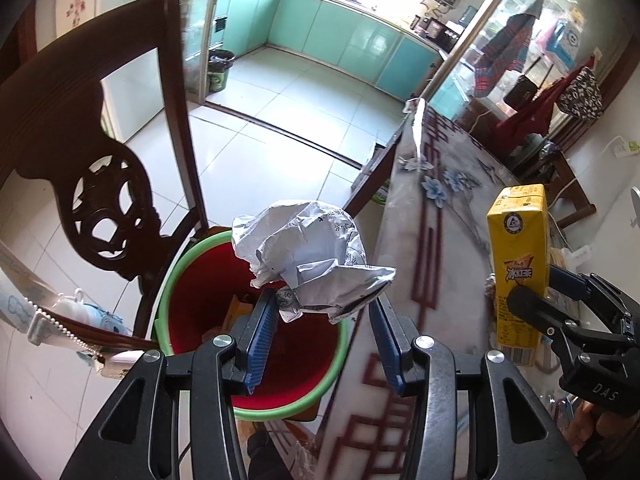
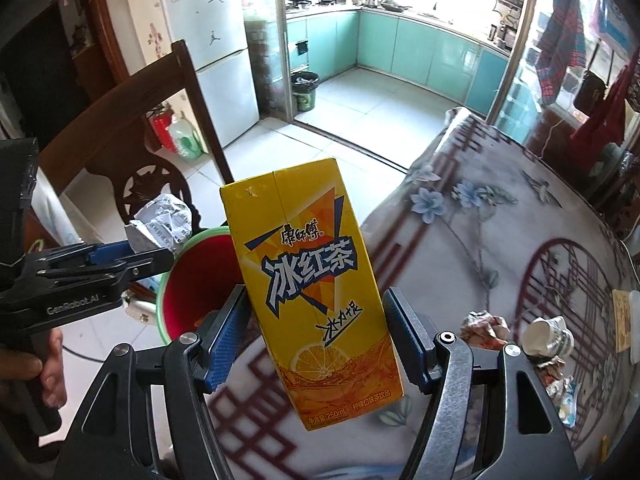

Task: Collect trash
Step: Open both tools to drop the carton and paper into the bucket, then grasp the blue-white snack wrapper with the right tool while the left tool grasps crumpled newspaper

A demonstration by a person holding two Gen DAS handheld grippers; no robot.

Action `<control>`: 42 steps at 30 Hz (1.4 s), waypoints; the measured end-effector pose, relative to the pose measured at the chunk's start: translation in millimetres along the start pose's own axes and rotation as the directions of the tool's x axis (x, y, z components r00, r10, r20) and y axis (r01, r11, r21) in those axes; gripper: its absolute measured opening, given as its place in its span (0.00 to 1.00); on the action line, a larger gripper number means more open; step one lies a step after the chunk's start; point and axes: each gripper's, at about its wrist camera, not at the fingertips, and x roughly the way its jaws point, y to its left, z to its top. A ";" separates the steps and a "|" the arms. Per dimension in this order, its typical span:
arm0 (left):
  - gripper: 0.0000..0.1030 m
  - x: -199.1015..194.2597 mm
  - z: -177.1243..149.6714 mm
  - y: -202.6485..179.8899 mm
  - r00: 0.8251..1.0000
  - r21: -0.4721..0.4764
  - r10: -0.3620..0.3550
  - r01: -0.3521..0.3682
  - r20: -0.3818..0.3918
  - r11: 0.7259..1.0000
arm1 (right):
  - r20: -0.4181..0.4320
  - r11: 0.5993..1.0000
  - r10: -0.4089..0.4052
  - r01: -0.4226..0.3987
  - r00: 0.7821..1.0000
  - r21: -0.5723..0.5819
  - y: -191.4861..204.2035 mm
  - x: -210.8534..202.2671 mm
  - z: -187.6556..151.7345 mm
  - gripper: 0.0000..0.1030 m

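Observation:
A crumpled white paper ball (image 1: 308, 256) with printed text sits between the blue pads of my left gripper (image 1: 324, 312), which is shut on it. It hangs above a red bin with a green rim (image 1: 256, 364) standing on the floor beside the table. My right gripper (image 2: 316, 320) is shut on an upright yellow iced-tea carton (image 2: 316, 280), held over the table edge just right of the bin (image 2: 192, 280). The left wrist view shows the carton (image 1: 520, 248) and right gripper (image 1: 536, 292) at the right. The right wrist view shows the left gripper (image 2: 136, 258) and paper ball (image 2: 160, 220) at the left.
A dark wooden chair (image 1: 100, 160) stands close behind the bin. The table with a floral cloth (image 2: 460, 248) carries a crumpled wrapper (image 2: 484, 326), a tipped paper cup (image 2: 548, 336) and foil scraps (image 2: 564, 392). A hand (image 2: 48, 360) holds the left gripper's handle.

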 end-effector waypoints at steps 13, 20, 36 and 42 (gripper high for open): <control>0.44 13.2 -4.7 31.9 0.998 -0.046 0.045 -0.047 -0.046 0.998 | -0.080 0.995 0.100 -0.100 0.992 0.013 32.8 38.0 7.0 0.65; 0.47 16.4 -5.3 45.3 0.996 -0.071 0.075 -0.079 -0.050 0.994 | -0.098 0.992 0.124 -0.124 0.987 0.012 42.0 49.7 11.8 0.65; 0.57 13.2 -2.8 45.9 0.997 -0.114 0.060 -0.065 -0.040 0.991 | -0.045 0.994 0.104 -0.105 0.993 -0.008 41.5 32.1 15.0 0.79; 0.57 14.4 -6.1 27.2 0.998 -0.090 0.050 -0.054 -0.048 0.995 | -0.031 0.995 0.096 -0.095 0.995 0.012 27.1 19.2 6.1 0.79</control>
